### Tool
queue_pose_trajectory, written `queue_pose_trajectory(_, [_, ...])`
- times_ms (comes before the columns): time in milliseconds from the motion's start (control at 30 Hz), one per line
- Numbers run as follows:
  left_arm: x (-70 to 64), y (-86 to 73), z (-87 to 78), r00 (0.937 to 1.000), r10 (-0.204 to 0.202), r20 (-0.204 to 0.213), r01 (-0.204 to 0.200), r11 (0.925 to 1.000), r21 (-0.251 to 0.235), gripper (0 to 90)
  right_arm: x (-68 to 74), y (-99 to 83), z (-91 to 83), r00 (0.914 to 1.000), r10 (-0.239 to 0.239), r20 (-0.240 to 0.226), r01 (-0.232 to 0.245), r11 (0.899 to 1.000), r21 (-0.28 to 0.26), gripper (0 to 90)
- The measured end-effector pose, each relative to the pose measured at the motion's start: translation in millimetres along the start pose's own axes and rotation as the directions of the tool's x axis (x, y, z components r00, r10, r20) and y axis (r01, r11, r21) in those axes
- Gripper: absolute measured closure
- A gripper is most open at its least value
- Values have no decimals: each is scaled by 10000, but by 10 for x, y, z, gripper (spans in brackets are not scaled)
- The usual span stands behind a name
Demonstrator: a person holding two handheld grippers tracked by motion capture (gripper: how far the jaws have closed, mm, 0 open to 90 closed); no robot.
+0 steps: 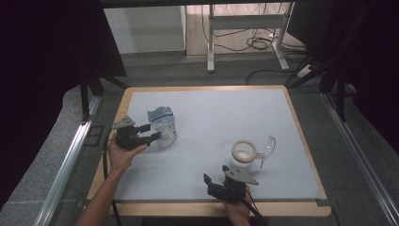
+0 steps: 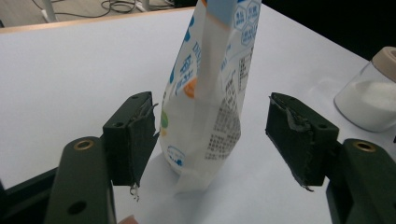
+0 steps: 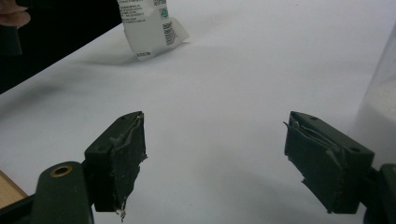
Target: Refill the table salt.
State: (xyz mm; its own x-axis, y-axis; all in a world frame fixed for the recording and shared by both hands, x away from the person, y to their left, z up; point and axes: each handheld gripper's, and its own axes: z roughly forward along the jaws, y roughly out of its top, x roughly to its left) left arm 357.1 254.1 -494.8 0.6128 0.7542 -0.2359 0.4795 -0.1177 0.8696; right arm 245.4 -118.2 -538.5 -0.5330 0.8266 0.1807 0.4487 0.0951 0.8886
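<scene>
Left gripper [image 2: 210, 140] has its jaws apart around the pouch [image 2: 210, 93], just needs squeezing; right gripper [image 3: 215, 158] idles open at 5 o'clock.

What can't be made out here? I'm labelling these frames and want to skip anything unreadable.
- Pouch: top cut off by the upper edge in the left gripper view; its print is too small to read.
- Jar: cut by the right edge there.
- Clear scoop: too small and transparent in the high view.

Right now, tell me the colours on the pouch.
The pouch is white with blue and orange print; the left gripper view shows it best.
</scene>
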Motion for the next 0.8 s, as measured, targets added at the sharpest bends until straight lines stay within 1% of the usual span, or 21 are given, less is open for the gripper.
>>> queue_pose_trajectory(100, [-22,-47,-12,9999,-121,-45,121,9999,76,328,-3,2,1,10000,3,19,-3,10000,-11,210])
queue_pose_trajectory(200, [-55,-113,-20,9999,-164,-16,164,9999,42,332,-7,10,-6,10000,-43,27,43,10000,-43,210])
queue_pose_trajectory(300, [-99,-168,-18,9999,-59,-110,60,9999,107,332,-14,23,-18,10000,-20,41,21,10000,-96,210])
queue_pose_trajectory(400, [-157,-212,-14,9996,149,-253,-145,9998,156,334,-23,48,-44,9999,-60,108,63,9997,-245,210])
queue_pose_trajectory(533, [-199,-269,17,9996,161,-237,-155,9995,264,334,-22,94,-107,9987,-408,294,424,9975,-567,245])
queue_pose_trajectory(600, [-206,-284,29,9996,165,-240,-158,9995,261,333,-33,115,-136,9987,-484,184,495,9966,-653,300])
queue_pose_trajectory(667, [-213,-299,36,9996,153,-242,-147,9996,243,333,-60,134,-165,9984,-564,-90,556,9961,-690,380])
queue_pose_trajectory(733, [-221,-316,43,9997,117,-222,-111,9996,266,333,-106,142,-216,9968,-751,-258,731,9948,-706,507])
queue_pose_trajectory(800, [-231,-339,56,9997,124,-216,-117,9994,325,333,-156,143,-268,9953,-877,-413,845,9938,-725,595])
